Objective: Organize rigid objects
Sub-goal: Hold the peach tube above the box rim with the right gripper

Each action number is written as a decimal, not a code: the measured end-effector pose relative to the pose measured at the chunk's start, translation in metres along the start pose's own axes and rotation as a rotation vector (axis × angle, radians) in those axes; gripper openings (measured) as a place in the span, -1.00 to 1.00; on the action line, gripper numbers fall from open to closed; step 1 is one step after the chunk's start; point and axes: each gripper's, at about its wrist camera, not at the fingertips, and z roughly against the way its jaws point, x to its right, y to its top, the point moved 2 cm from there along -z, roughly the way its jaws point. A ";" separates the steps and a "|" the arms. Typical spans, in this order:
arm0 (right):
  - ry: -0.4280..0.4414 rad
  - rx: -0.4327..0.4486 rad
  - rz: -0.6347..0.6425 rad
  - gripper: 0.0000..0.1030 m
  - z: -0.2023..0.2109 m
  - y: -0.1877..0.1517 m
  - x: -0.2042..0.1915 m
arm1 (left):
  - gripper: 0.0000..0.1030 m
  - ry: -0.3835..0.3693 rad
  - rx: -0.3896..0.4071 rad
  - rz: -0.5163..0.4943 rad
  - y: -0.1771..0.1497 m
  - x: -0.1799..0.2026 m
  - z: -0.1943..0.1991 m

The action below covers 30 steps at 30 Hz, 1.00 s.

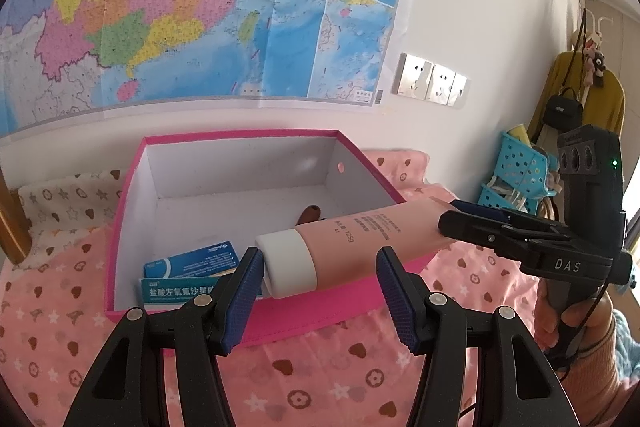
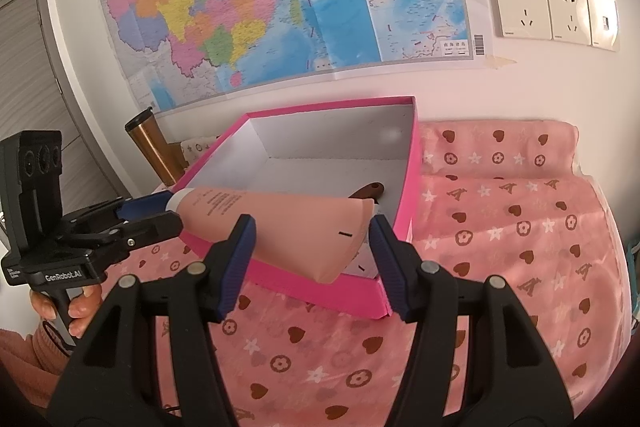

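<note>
Pink plastic tube with white cap [image 1: 352, 247] over pink cardboard box [image 1: 120, 227] near rim; right gripper [image 1: 460, 223] pinches its crimped end; left gripper [image 1: 320, 267] jaws wide around the cap.

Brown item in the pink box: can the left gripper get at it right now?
Probably not. The pink tube, apparently held by the right gripper, lies across the pink box directly ahead of the open left gripper, partly hiding the brown item.
</note>
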 end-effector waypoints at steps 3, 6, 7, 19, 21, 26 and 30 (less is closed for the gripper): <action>-0.002 0.000 0.001 0.19 0.000 0.000 0.000 | 0.14 0.000 0.000 -0.001 0.000 0.000 0.000; -0.001 -0.001 -0.001 0.19 0.000 0.001 0.001 | 0.14 0.000 -0.001 -0.001 0.001 -0.001 -0.001; -0.001 0.000 -0.001 0.19 0.000 0.000 0.000 | 0.14 0.001 -0.001 -0.002 0.001 -0.001 -0.001; -0.003 -0.001 -0.002 0.19 -0.002 0.001 0.002 | 0.14 0.009 -0.004 -0.005 0.003 -0.001 -0.007; -0.003 -0.001 -0.002 0.19 -0.002 0.002 0.002 | 0.14 0.010 -0.006 -0.003 0.004 -0.001 -0.008; -0.004 -0.003 -0.002 0.19 -0.003 0.002 0.002 | 0.14 0.014 -0.008 -0.003 0.004 -0.002 -0.009; -0.004 -0.005 -0.003 0.19 -0.005 0.002 0.004 | 0.14 0.015 -0.009 -0.002 0.005 -0.002 -0.010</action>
